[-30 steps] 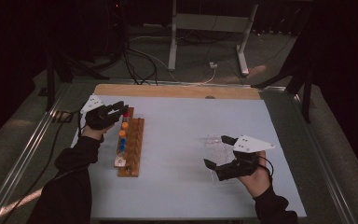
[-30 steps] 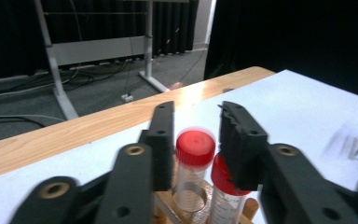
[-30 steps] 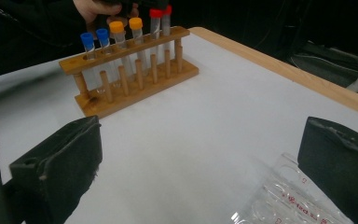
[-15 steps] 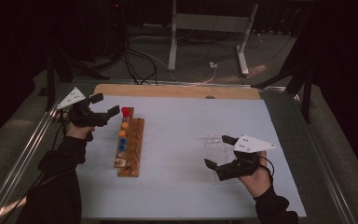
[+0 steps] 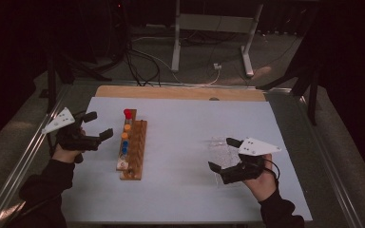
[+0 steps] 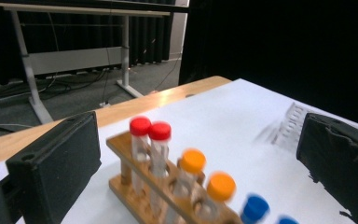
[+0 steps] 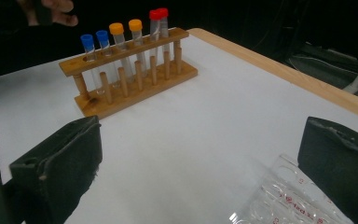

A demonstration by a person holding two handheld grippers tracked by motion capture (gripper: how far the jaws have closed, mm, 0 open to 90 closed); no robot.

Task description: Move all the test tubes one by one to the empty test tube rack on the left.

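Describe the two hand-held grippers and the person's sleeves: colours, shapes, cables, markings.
Both the left gripper and the right gripper are black, each with two blocky jaws faced in dark, matte pads. Each carries a pale grey three-cornered plate on top, dotted with small dark marks. A thin black cable loops from the right gripper. The person wears dark long sleeves reaching the wrists.

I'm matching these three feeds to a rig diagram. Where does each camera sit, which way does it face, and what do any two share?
High view: above the person's side, looking forward and down on the table; both forearms, left gripper and right gripper show.
Left gripper view: between its open jaws, facing the rack up close.
Right gripper view: between its open jaws, facing the rack across the table, clear tray near.
All three share the rack.
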